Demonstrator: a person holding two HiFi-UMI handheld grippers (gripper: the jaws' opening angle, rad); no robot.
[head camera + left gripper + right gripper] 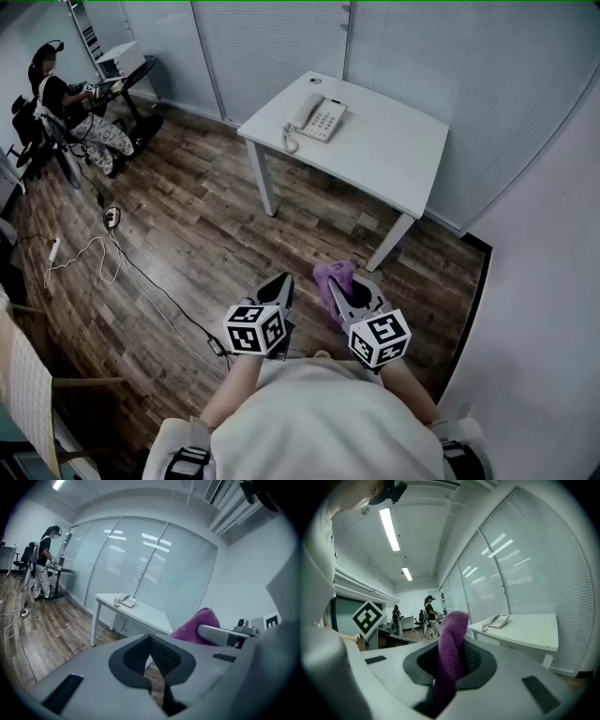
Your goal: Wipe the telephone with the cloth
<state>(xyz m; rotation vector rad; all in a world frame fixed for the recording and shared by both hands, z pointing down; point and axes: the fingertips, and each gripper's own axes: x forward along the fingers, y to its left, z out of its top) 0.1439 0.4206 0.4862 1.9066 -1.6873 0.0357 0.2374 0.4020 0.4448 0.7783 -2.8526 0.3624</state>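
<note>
A white telephone [319, 117] with a coiled cord lies on the white table [375, 150] across the room; it also shows small as the telephone [127, 602] in the left gripper view and the telephone [498, 620] in the right gripper view. My right gripper [345, 293] is shut on a purple cloth [334, 278], which stands up between its jaws as the cloth [451, 656]. My left gripper [277, 289] is shut with nothing in it, held beside the right one, well short of the table. From the left gripper view the cloth [199, 623] shows at the right.
Wood floor [187, 244] lies between me and the table. Cables and a power strip [112, 217] trail on the floor at left. A person [70, 108] sits at a desk in the far left corner. Glass partition walls [281, 47] stand behind the table.
</note>
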